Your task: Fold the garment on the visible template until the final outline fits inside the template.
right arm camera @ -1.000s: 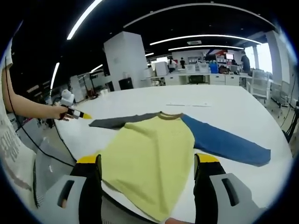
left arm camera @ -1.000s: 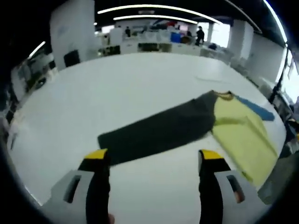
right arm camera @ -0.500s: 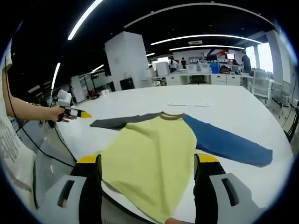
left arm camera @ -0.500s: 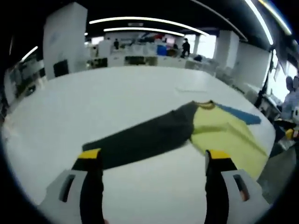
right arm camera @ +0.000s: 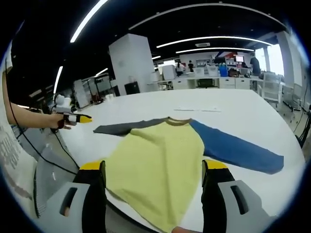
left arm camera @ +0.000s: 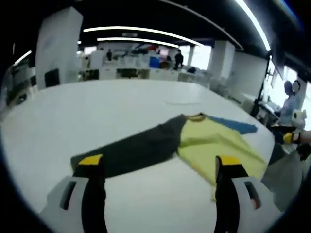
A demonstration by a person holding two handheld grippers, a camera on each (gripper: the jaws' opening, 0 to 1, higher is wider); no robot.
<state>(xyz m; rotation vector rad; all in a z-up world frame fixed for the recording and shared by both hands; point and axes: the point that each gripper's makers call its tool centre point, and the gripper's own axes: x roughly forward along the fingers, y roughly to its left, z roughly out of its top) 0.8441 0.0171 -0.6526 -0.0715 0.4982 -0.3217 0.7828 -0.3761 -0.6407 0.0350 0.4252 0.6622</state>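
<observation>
Here, I hold a two-jaw gripper in each hand above a broad white table [right arm camera: 233,109] in an open-plan office. My left gripper [left arm camera: 158,162] has its two black, yellow-tipped jaws spread wide apart, with nothing between them but the tabletop and the garment beyond. My right gripper [right arm camera: 153,167] is likewise spread wide and grips nothing; its jaws frame the near hem of the garment without touching it.

The garment [right arm camera: 163,150] is a long-sleeved shirt lying flat and unfolded on the table. In the right gripper view it fills the centre: a pale yellow body, a brownish collar at 12 o'clock, a dark grey sleeve [right arm camera: 121,127] reaching toward 10 o'clock, and a blue sleeve [right arm camera: 238,150] stretching toward 3 o'clock. Its lower hem hangs at the table's near edge, between my right jaws.

In the left gripper view the same garment [left arm camera: 214,143] lies at 2 o'clock from the jaws, with the dark grey sleeve [left arm camera: 129,150] running toward 9 o'clock, its cuff just beyond the left jaw tip. The blue sleeve [left arm camera: 233,125] shows as a thin strip at the far side.

At 9 o'clock in the right gripper view, my left hand [right arm camera: 51,121] holds the left gripper [right arm camera: 73,116], well apart from the shirt. I cannot make out any template outline on the table. Desks and distant people stand in the background under long ceiling lights.
</observation>
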